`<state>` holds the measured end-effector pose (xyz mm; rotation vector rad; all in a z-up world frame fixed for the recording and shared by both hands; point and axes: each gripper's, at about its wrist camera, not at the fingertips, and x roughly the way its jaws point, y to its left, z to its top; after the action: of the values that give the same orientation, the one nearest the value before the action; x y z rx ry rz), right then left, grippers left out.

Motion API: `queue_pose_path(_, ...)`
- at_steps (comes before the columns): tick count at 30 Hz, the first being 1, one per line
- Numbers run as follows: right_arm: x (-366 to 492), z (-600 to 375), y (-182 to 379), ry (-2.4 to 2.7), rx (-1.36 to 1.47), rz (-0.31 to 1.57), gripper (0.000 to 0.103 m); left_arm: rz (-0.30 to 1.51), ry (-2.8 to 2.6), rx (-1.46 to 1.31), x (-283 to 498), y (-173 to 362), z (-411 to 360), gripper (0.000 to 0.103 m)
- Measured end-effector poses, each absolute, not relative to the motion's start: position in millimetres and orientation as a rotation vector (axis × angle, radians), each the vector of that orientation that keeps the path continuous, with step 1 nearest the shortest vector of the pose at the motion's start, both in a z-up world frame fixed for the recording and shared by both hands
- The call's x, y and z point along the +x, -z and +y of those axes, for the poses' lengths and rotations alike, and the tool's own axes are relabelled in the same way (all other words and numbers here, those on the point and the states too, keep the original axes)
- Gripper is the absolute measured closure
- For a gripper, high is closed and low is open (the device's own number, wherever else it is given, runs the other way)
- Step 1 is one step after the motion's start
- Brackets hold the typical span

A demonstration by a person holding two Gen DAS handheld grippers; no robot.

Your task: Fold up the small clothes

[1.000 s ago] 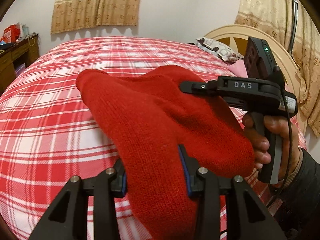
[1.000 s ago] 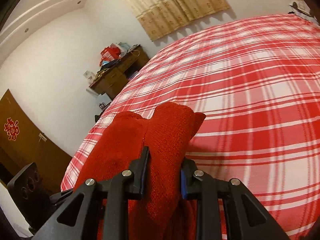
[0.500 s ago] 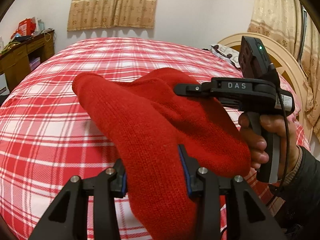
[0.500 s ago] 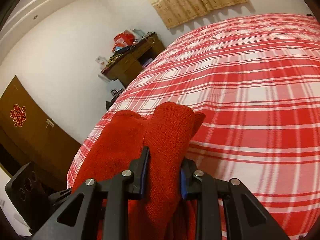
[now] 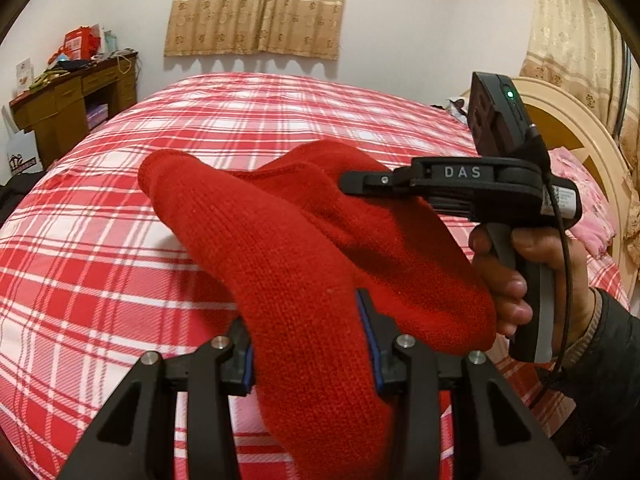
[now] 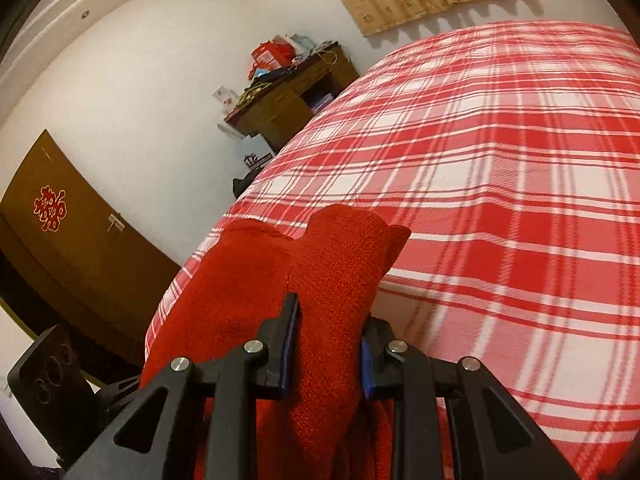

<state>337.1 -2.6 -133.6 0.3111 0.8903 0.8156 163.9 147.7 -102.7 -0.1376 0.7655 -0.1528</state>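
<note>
I had both tongs clamped on the same red knitted garment point(image 5: 304, 264), which was held up in the air above the bed point(image 5: 100, 240) and not lying flat on it. The left tongs point(image 5: 310, 344) were narrowed onto a thick bunch of the knit, the blue-edged pads pressing it from both sides, and the cloth hung down below them out of view. From there the garment stretched up and away toward the right tongs point(image 5: 348, 180), which came in from the right side of the left view and pinched a raised fold near the top. A hand point(image 5: 532, 276) in a dark sleeve gripped the handle of that tool, and a green light showed on the box mounted on its back. In my right wrist view the right tongs point(image 6: 330, 348) were closed more tightly on a narrower fold, with two rounded lumps of red knit standing up just beyond the pads and the rest draping to the left and downward. Beneath all this the bed's red and white checked cover lay spread out. A wooden chest of drawers point(image 5: 72, 108) loaded with small items stood beyond the bed's far left corner, a beige curtain point(image 5: 256, 8) hung on the wall behind, and a cream headboard point(image 5: 576, 128) curved along the right edge.
</note>
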Motion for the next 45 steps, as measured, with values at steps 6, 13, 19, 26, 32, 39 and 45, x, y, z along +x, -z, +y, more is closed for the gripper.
queue_pose_path(6, 339.1, 17.1, 142.0, -0.840, 0.302, 0.915, 0.077, 0.779, 0.126, -0.155, 163.4, 110.6, 160.3, 0.061)
queue_pose_path(13, 343.5, 31.8, 145.9, -0.854, 0.301, 0.935, 0.077, 0.782, 0.115, -0.173, 161.9, 115.5, 172.3, 0.061)
queue_pose_path(19, 343.6, 41.2, 150.1, -0.863, 0.293, 0.950, 0.077, 0.796, 0.110, -0.191, 156.1, 123.0, 178.0, 0.061)
queue_pose_path(26, 344.0, 42.9, 152.5, -0.863, 0.289, 0.959, 0.077, 0.798, 0.111, -0.204, 148.7, 127.3, 183.7, 0.061)
queue_pose_path(32, 347.5, 42.4, 159.1, -0.854, 0.304, 0.972, 0.077, 0.806, 0.109, -0.212, 147.7, 135.5, 185.6, 0.061)
queue_pose_path(39, 349.5, 46.3, 163.0, -0.850, 0.298, 0.979, 0.077, 0.809, 0.106, -0.224, 148.1, 139.7, 187.9, 0.061)
queue_pose_path(45, 355.7, 43.8, 173.9, -0.816, 0.296, 1.001, 0.076, 0.812, 0.093, -0.211, 149.3, 143.6, 185.4, 0.052)
